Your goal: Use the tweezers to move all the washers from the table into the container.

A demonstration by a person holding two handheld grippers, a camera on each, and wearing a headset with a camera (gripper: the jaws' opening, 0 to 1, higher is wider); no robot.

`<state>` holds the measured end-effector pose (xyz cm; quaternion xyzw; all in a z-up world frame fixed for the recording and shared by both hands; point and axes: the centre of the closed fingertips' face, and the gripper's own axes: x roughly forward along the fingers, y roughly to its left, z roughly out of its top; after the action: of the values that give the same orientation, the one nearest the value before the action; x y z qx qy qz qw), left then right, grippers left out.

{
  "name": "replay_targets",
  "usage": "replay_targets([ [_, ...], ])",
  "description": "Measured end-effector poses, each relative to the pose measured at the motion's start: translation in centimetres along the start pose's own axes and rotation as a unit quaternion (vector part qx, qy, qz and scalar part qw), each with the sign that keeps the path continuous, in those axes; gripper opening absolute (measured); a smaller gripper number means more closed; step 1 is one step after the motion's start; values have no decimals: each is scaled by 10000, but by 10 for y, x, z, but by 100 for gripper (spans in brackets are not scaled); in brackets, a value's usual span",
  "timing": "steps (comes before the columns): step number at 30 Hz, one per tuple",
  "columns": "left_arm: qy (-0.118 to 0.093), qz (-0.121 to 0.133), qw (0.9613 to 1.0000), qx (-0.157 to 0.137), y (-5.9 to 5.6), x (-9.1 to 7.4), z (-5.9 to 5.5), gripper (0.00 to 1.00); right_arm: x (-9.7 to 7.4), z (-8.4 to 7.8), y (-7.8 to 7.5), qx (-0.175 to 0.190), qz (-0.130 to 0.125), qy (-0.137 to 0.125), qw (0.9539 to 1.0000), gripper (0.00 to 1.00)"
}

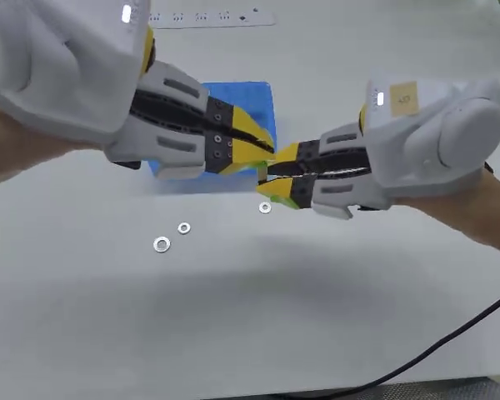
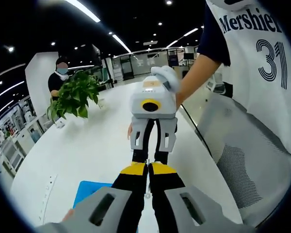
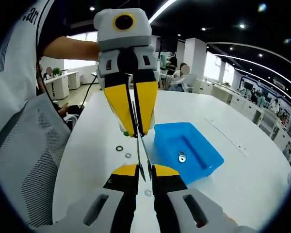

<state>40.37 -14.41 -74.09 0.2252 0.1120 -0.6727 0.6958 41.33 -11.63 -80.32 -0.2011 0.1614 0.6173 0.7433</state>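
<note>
The thin metal tweezers [image 3: 138, 145] run between the two grippers, which face each other tip to tip above the table. My left gripper [image 1: 267, 148] is shut on one end and my right gripper [image 1: 275, 175] is closed around the other end. In the right gripper view the tweezers pass from the left gripper [image 3: 136, 132] down into my right gripper [image 3: 145, 171]. The blue container [image 3: 203, 160] lies just behind, with one washer [image 3: 182, 157] inside. Three washers lie on the white table: one [image 1: 265, 207] under the jaws and two [image 1: 184, 227] [image 1: 162, 244] further left.
A white power strip [image 1: 208, 17] lies at the table's far edge. A black cable [image 1: 450, 337] crosses the near right corner. A potted plant [image 2: 75, 94] stands on the table's far end, with a person [image 2: 62, 73] behind it. A mesh chair [image 3: 34, 160] is beside the table.
</note>
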Motion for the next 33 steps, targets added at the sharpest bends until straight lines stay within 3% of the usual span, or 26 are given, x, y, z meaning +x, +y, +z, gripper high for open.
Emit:
replay_targets([
  [2, 15, -28, 10000, -53, -1, 3, -4, 6, 2, -7, 1, -64, 20, 129, 9999, 12],
  [15, 16, -87, 9991, -404, 0, 14, -26, 6, 8, -27, 0, 219, 45, 167, 9996, 12],
  [17, -46, -88, 9985, -536, 1, 15, -27, 6, 9, -31, 0, 251, 29, 182, 9995, 12],
  [23, -31, -98, 9985, -543, 3, 17, -28, 6, 12, -36, -1, 317, 28, 186, 9993, 12],
  [27, -12, -105, 9981, -608, 8, 21, -34, 6, 15, -39, -4, 360, 25, 192, 9992, 12],
  [33, 32, -169, 9978, -640, 5, 25, -37, 6, 18, -44, -3, 385, 63, 208, 9990, 12],
])
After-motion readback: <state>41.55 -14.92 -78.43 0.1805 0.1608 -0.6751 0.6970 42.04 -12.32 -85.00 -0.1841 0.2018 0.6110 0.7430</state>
